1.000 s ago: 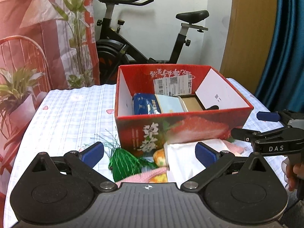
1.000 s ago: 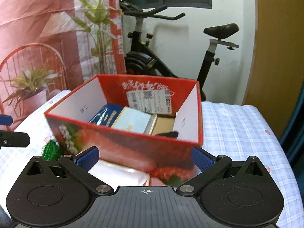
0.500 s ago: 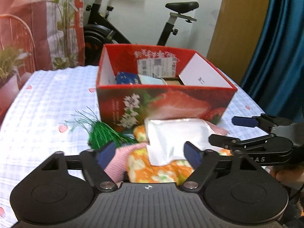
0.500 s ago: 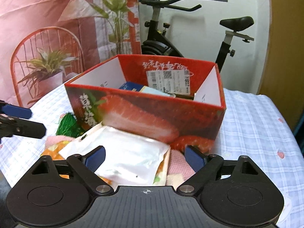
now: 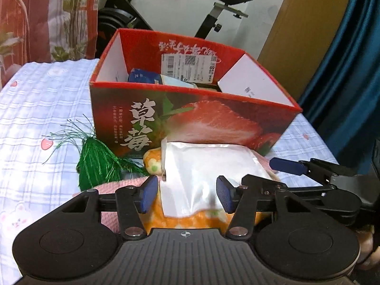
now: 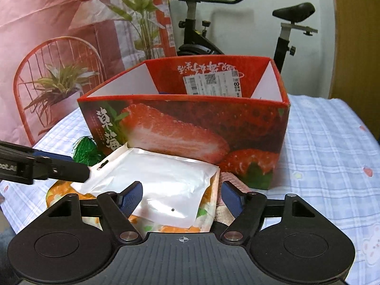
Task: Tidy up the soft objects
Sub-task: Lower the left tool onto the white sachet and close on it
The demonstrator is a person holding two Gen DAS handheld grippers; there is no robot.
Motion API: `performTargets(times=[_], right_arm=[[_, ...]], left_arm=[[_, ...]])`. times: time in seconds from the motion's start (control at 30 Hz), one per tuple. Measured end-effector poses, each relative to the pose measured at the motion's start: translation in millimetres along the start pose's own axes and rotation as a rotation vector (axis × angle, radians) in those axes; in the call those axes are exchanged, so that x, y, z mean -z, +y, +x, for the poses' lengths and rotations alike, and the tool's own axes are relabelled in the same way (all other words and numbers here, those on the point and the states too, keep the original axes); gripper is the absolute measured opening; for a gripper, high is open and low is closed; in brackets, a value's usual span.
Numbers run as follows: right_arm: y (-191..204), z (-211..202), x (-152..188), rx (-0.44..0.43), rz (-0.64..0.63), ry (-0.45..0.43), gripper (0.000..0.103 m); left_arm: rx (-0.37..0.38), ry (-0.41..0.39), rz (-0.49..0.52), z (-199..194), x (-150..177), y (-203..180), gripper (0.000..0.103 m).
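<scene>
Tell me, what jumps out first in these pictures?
A big red cardboard box printed with strawberries stands open on the checked tablecloth, with packets inside. Just in front of it a shiny white plastic pouch lies on an orange flowered soft cloth, beside a green tinsel tuft. The left gripper and right gripper are closing their jaws around the pouch's ends, not yet pinching it.

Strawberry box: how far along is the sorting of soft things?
Done: the strawberry box holds a few packets. In hand: left gripper and right gripper are closing around the white pouch, not yet gripping. Left: orange cloth, pink cloth, green tassel.
</scene>
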State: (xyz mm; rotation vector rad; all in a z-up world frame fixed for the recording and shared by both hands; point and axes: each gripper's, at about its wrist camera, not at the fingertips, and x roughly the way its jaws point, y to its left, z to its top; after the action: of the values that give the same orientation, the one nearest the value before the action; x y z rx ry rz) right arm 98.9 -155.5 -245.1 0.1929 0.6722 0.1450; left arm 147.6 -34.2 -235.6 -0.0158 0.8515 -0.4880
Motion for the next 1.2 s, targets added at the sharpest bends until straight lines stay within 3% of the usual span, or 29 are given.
performTargets(times=[0.37,0.6,0.77,1.2], right_arm=[[-12.3,27.0,-1.0,-0.062,0.069,0.058,0.069],[-20.1,34.7,-2.5,-0.101,0.094,0.089,0.069],[-22.5,41.5,-5.3,-0.116,0.11,0.111,0.071],[-25.1,50.5,-6.4,-0.15,0.18,0.152,0.071]], left_arm=[[0.009,0.057,-0.04,38.2,-15.4,10.4,0.057],[0.051,0.095,-0.035,53.5,-21.4,9.9,0.073],[0.058,0.113,-0.053,61.0,-21.9,10.4,0.077],[0.044,0.101,-0.052,61.0,-22.5,15.4,0.077]])
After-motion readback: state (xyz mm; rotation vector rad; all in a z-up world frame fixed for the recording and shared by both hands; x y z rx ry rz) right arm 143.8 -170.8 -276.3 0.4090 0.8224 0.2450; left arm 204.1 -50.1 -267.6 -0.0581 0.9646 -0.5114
